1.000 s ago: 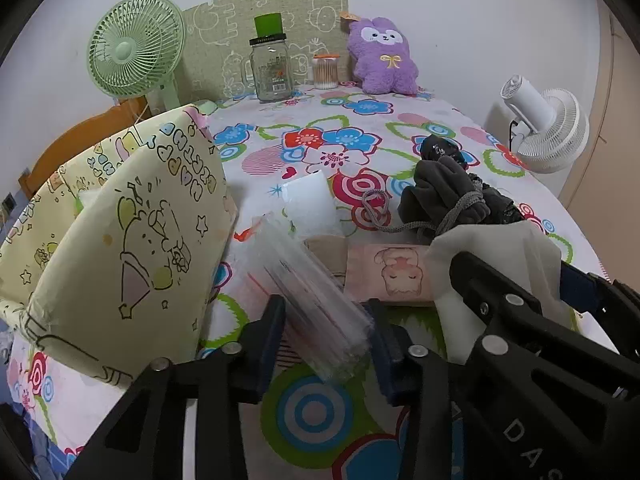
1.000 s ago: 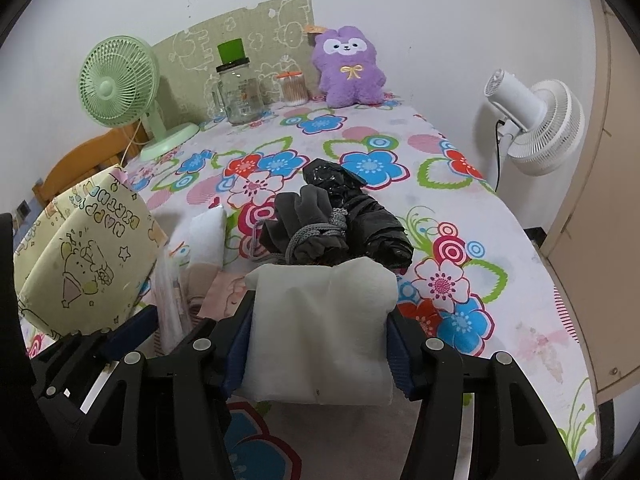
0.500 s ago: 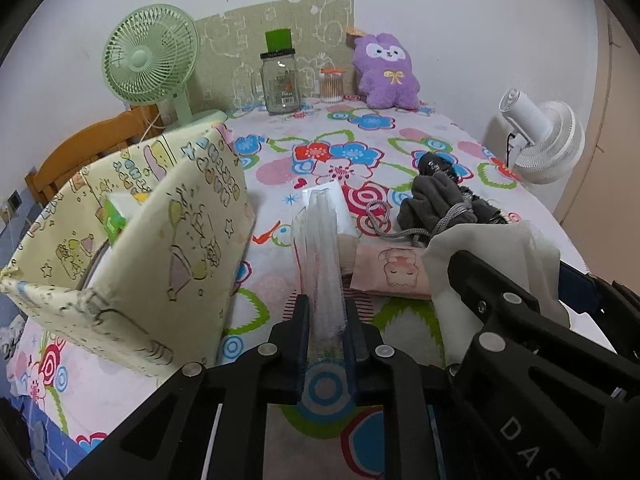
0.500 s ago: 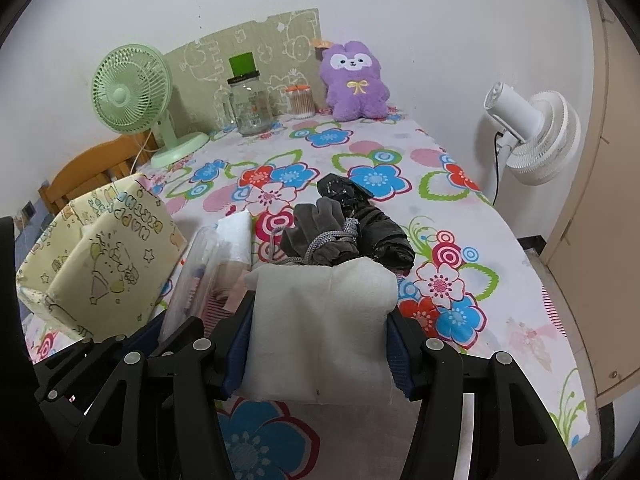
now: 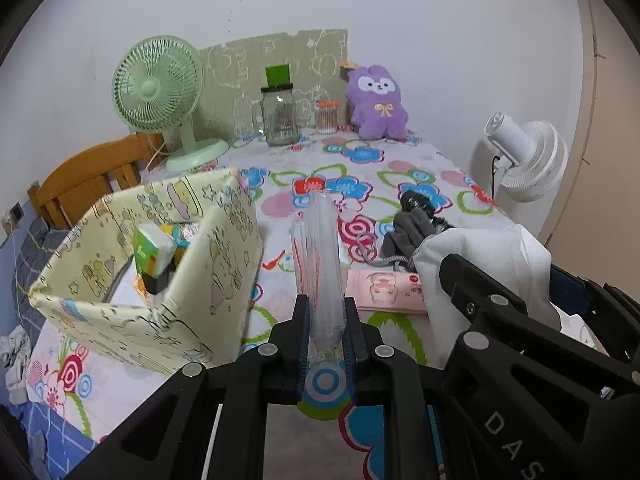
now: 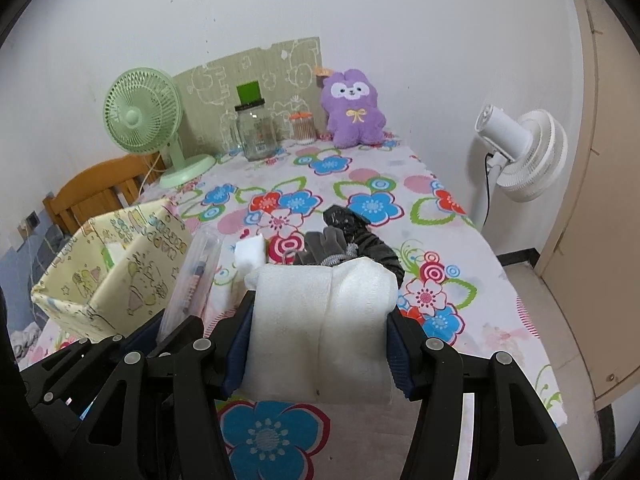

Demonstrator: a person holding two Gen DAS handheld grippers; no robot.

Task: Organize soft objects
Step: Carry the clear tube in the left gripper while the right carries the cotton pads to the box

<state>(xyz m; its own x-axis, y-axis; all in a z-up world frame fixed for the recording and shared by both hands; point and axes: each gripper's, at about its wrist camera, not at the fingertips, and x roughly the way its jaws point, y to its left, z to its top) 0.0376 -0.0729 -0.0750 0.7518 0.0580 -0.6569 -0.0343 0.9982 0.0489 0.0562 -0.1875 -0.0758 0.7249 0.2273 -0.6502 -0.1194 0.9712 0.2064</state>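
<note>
My left gripper (image 5: pixel 325 322) is shut on a clear plastic packet (image 5: pixel 318 264) and holds it upright above the flowered table. It also shows in the right wrist view (image 6: pixel 192 276). My right gripper (image 6: pixel 318 340) is shut on a folded white cloth (image 6: pixel 320 320), seen in the left wrist view (image 5: pixel 480 264) at right. A yellow cartoon-print fabric box (image 5: pixel 160 272) stands to the left, with a green-orange packet (image 5: pixel 154 248) inside. A pink tissue pack (image 5: pixel 386 286), grey gloves (image 5: pixel 412 228) and a black bundle (image 6: pixel 360 232) lie on the table.
At the back stand a green fan (image 5: pixel 160 88), a glass jar (image 5: pixel 278 116), a cotton-swab pot (image 5: pixel 326 117) and a purple plush (image 5: pixel 376 104). A white fan (image 5: pixel 524 156) stands off the right edge. A wooden chair (image 5: pixel 84 184) is at left. A white pad (image 6: pixel 250 254) lies on the table.
My left gripper closed on the clear packet and lifted it, turning it upright. Both grippers have risen and drawn back. The white cloth stays held in the right gripper.
</note>
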